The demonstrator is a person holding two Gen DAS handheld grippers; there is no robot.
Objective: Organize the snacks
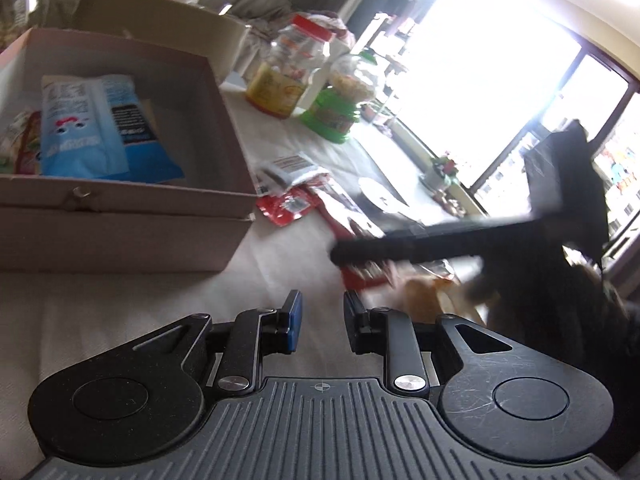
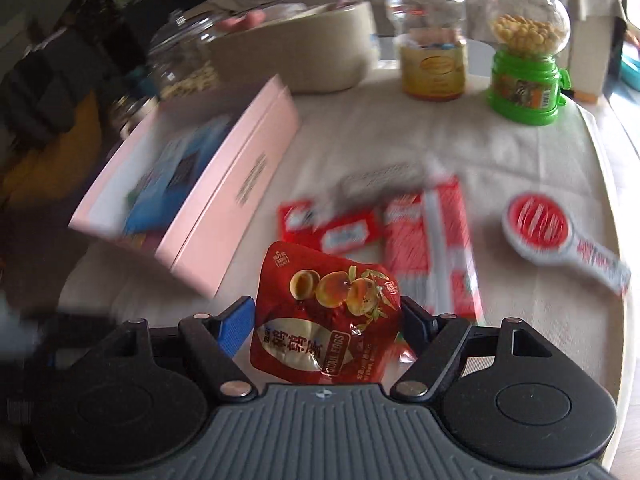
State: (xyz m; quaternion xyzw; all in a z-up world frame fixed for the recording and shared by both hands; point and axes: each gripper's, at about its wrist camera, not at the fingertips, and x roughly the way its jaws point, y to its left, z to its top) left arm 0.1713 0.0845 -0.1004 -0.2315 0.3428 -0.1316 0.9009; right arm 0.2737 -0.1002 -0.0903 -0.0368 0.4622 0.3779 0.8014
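My right gripper [image 2: 326,316] is shut on a red quail-egg pouch [image 2: 324,312] and holds it above the white tablecloth, just right of the pink box [image 2: 224,196]. The pink box shows in the left wrist view [image 1: 120,216] with a blue snack bag [image 1: 96,128] lying inside. My left gripper [image 1: 322,316] is open and empty, low over the cloth near the box's front corner. The right gripper's dark body [image 1: 460,240] crosses the left wrist view, blurred. Red snack packets [image 2: 400,224] lie on the cloth ahead; they show in the left wrist view [image 1: 292,200] too.
A red-lidded clear jar [image 2: 434,36], a green candy dispenser [image 2: 526,52] and a beige bowl [image 2: 304,48] stand at the far side. A glass jar [image 2: 180,56] stands behind the box. A red-and-white round item [image 2: 556,232] lies at the right near the table edge.
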